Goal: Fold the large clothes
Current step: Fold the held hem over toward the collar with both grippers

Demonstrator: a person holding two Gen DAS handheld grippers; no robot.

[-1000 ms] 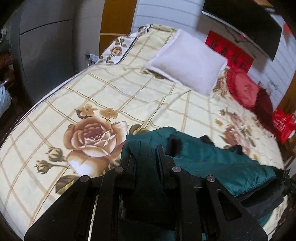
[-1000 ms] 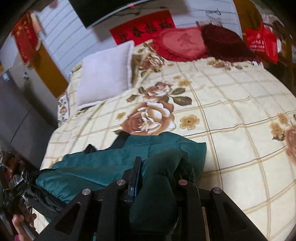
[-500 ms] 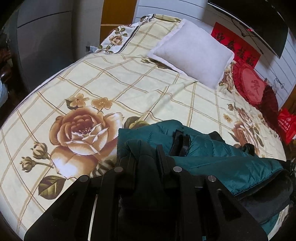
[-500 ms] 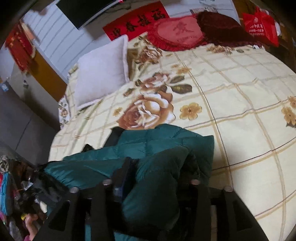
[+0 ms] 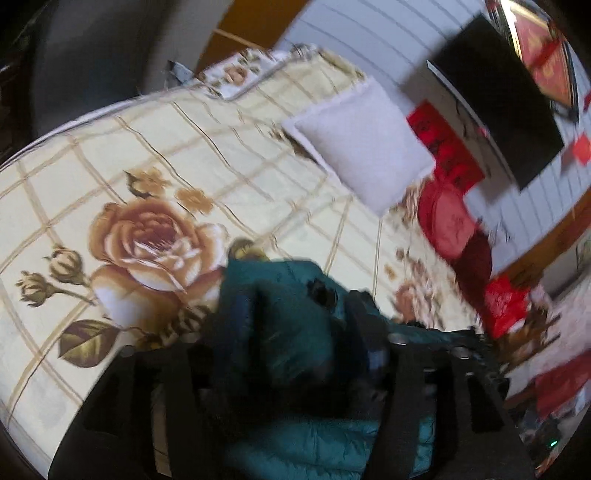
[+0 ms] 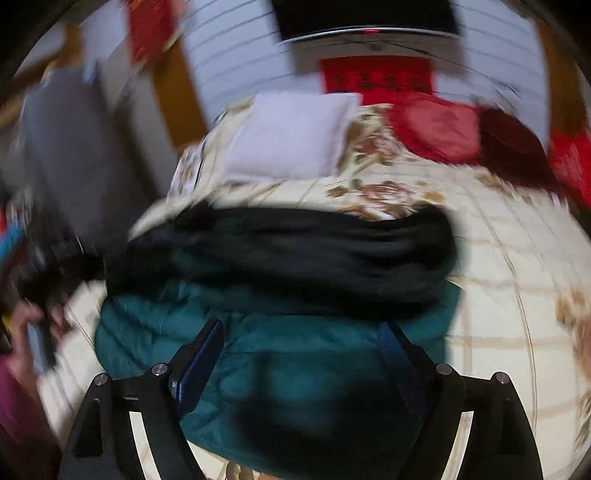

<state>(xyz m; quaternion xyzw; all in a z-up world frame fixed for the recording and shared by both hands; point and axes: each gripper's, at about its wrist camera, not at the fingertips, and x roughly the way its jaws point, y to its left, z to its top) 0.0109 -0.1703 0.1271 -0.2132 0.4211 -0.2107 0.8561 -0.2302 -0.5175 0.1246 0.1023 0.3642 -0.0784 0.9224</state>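
Note:
A teal padded jacket [image 6: 295,376] with a black fur-trimmed collar [image 6: 295,251] lies in a folded bundle on the floral bedspread [image 5: 184,177]. My right gripper [image 6: 303,332] is open, its jaws spread wide over the jacket, and it holds nothing. In the blurred left wrist view my left gripper [image 5: 291,317] has its jaws around a thick bunch of the jacket [image 5: 288,325], apparently shut on it.
A white pillow [image 5: 362,147] and red cushions [image 5: 447,221] lie at the head of the bed. A dark screen [image 6: 365,14] hangs on the wall. A grey cabinet [image 6: 70,147] stands left of the bed. A person's hand [image 6: 33,332] shows at the right wrist view's left edge.
My right gripper has let go of the jacket and opened wide, pulling back so the whole bundle shows. The left gripper has tilted and still has fabric between its jaws. Both views are motion-blurred.

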